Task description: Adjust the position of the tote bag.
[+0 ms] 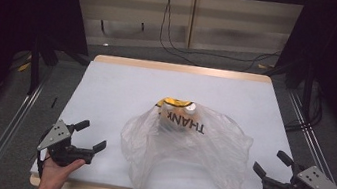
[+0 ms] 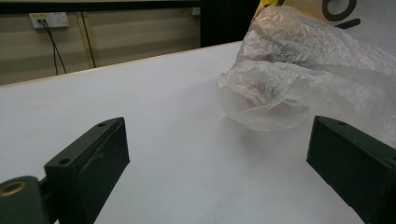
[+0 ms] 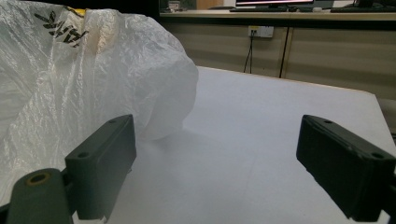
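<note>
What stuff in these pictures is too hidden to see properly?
- Contents of the plastic bag: high view, crinkled film blurs them; just something yellow and white peeks out the top.
- Bag's print: left gripper view, cut off by the top edge.
- Monitor: right gripper view, cut off by the top edge.

A crumpled plastic bag (image 1: pixel 189 145) lies mid-table (image 1: pixel 118 82) between the spread left claw (image 1: pixel 91 136) and right claw (image 1: pixel 271 163).

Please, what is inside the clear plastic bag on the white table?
Through the plastic bag, near its far end, something yellow and white shows, with a brownish shape below it. What these items are cannot be told: the crumpled film and the black lettering blur and cover them.
</note>
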The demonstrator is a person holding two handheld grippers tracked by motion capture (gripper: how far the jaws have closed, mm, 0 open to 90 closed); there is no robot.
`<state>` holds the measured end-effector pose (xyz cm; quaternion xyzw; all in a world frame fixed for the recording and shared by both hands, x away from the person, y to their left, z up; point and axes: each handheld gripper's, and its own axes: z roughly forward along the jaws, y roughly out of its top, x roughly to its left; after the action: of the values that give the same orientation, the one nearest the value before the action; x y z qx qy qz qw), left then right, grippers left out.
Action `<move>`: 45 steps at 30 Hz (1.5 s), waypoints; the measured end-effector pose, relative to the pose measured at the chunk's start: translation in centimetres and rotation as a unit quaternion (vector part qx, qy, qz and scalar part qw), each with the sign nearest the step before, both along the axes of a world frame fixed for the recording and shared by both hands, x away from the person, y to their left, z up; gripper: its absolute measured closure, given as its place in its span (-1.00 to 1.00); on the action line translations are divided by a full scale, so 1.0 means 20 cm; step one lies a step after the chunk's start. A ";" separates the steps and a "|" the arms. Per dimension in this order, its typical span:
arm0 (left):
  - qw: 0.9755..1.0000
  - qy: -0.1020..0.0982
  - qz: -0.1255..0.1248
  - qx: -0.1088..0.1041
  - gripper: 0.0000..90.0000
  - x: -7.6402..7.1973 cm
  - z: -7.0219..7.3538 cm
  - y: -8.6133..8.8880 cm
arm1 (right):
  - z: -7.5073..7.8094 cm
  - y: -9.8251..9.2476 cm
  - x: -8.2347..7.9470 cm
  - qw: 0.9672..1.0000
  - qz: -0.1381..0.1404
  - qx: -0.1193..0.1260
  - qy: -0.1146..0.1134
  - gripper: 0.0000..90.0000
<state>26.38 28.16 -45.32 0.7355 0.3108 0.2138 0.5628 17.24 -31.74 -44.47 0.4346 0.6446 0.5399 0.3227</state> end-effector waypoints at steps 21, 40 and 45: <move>0.997 0.035 -0.066 0.016 -0.57 -0.05 0.02 -0.06 | 0.03 0.05 0.01 0.999 0.022 -0.018 0.038 -0.33; 0.993 0.034 -0.107 0.035 -0.27 -0.20 0.07 -0.17 | 0.06 0.16 -0.08 0.985 0.143 -0.037 0.091 0.21; 0.989 0.031 -0.141 0.044 -0.20 -0.27 0.08 -0.21 | 0.05 0.19 -0.13 0.980 0.161 -0.055 0.103 0.36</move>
<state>20.99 24.01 -43.76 0.8024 0.2115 0.1231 0.5443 14.74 -27.91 -43.50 0.3594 0.7649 0.5007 0.1869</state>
